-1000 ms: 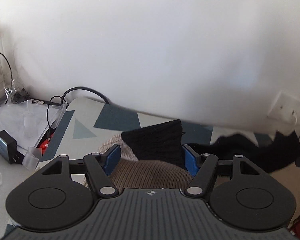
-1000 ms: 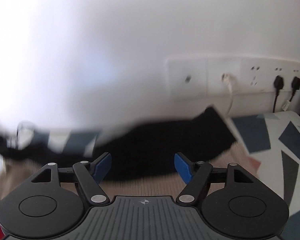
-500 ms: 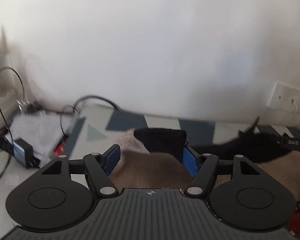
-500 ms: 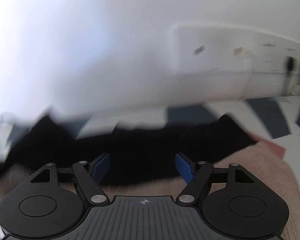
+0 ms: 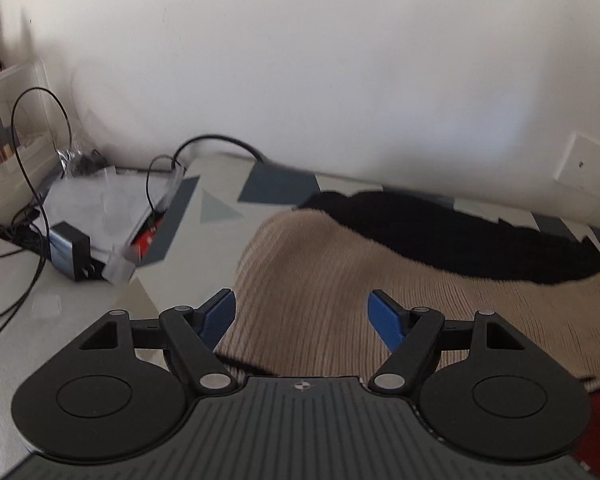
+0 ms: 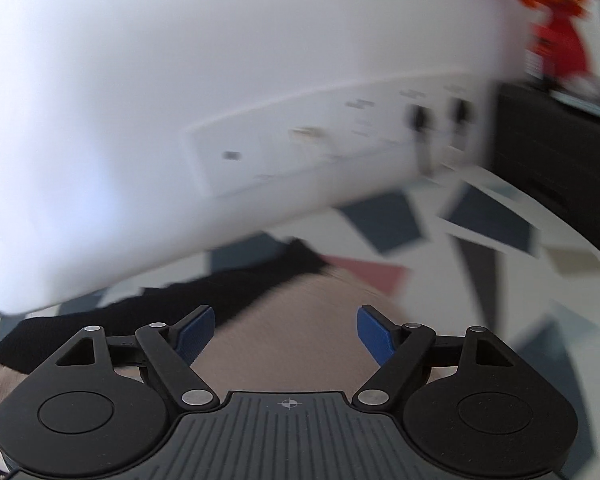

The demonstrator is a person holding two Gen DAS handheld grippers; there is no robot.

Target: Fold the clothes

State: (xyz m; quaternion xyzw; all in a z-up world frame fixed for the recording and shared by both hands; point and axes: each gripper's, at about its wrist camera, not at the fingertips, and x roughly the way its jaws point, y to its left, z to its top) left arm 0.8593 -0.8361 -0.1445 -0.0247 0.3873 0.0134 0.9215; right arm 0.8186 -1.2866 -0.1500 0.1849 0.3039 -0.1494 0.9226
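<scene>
A ribbed beige knit garment (image 5: 340,280) with a black band (image 5: 452,236) along its far edge lies on the patterned table. My left gripper (image 5: 302,314) is open and empty, hovering over the garment's near left part. In the blurred right wrist view the same beige knit (image 6: 292,320) and its black edge (image 6: 220,296) lie below my right gripper (image 6: 286,330), which is open and empty.
Left of the garment lie a charger block (image 5: 70,250), black cables (image 5: 32,160) and plastic-wrapped papers (image 5: 100,204). A white wall with a socket strip (image 6: 340,140) stands behind the table (image 6: 480,264). A dark object (image 6: 560,152) is at the far right.
The black edge that stood up between my left fingers now lies flat on the garment. Both grippers have swung and pulled back; the right view has turned rightward.
</scene>
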